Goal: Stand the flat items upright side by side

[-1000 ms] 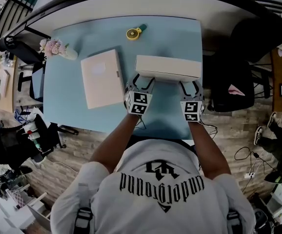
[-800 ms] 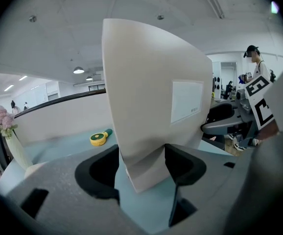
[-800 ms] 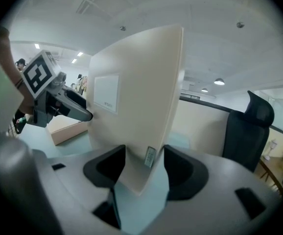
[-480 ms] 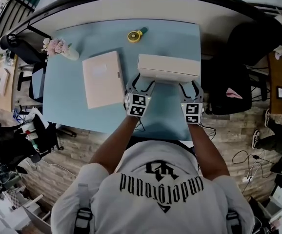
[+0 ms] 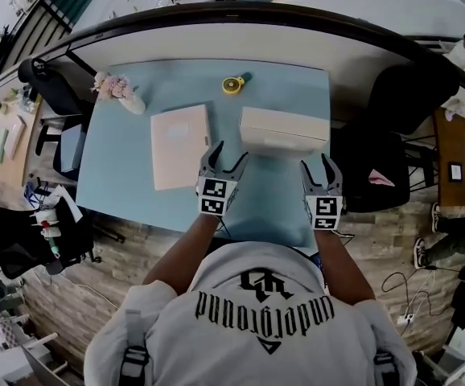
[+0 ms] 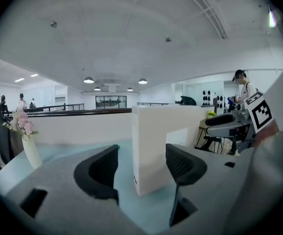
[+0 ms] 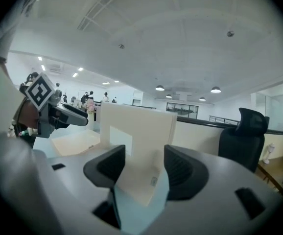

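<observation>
A cream flat box (image 5: 284, 131) stands upright on its long edge at the right of the light-blue table (image 5: 120, 175). A second cream box (image 5: 180, 145) lies flat to its left. My left gripper (image 5: 224, 155) hangs open just short of the standing box's left end, not touching it. At the box's right end my right gripper (image 5: 316, 166) is open too, with a gap to the box. In the left gripper view the upright box (image 6: 156, 146) shows beyond the open left gripper (image 6: 141, 165). In the right gripper view the standing box (image 7: 136, 146) rises past the open right gripper (image 7: 139, 168), and the flat box (image 7: 75, 143) lies behind.
A yellow round tape-like item (image 5: 232, 84) lies near the table's far edge. A white vase of pink flowers (image 5: 120, 91) stands at the far left corner. A black office chair (image 5: 393, 151) is beside the table's right edge.
Both grippers have drawn back from the standing box toward the person and risen. The box stays upright where it was; the flat box has not moved.
</observation>
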Motion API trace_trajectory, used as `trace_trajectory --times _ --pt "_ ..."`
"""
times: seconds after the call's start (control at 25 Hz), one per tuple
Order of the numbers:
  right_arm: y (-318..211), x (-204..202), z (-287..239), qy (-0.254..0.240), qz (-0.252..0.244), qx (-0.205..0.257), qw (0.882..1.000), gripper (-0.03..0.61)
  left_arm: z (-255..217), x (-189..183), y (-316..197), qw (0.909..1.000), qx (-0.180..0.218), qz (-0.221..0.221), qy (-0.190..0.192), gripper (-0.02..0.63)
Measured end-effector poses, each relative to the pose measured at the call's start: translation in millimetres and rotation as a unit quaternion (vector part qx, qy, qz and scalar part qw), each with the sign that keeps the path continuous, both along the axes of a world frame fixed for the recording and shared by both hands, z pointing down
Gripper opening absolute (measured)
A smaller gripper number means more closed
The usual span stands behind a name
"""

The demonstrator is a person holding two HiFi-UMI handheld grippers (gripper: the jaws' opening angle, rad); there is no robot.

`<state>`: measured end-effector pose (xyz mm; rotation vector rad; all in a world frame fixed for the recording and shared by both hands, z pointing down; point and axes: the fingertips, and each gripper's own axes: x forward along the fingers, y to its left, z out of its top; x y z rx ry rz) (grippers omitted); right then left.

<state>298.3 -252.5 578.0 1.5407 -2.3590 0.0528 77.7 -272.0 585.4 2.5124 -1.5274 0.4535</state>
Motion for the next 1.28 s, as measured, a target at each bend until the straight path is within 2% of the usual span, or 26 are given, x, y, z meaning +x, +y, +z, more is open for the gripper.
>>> trace_trajectory --times 0.28,0.64,0.8,1.28 --pt "19.7 -19.8 -47.6 -0.027 -0.018 0.033 0.999 0.253 -56.0 -32.3 24.0 0.9984 0.047 -0.02 0.024 0.313" --pt "27.5 -72.9 -71.2 -0.034 -0.027 0.05 0.998 0.252 -78.0 -91.8 33.2 0.9971 0.064 -0.032 0.025 0.313" --pt "32.1 -119.1 -81.3 -0.034 -0.034 0.058 0.997 0.252 -89.4 -132.5 37.1 0.9966 0.073 -0.029 0.024 0.314" --pt "52.3 -298.4 -89.0 -0.038 -0.04 0.058 0.997 0.252 -109.6 -293.1 60.6 0.9961 0.082 -0.015 0.029 0.314"
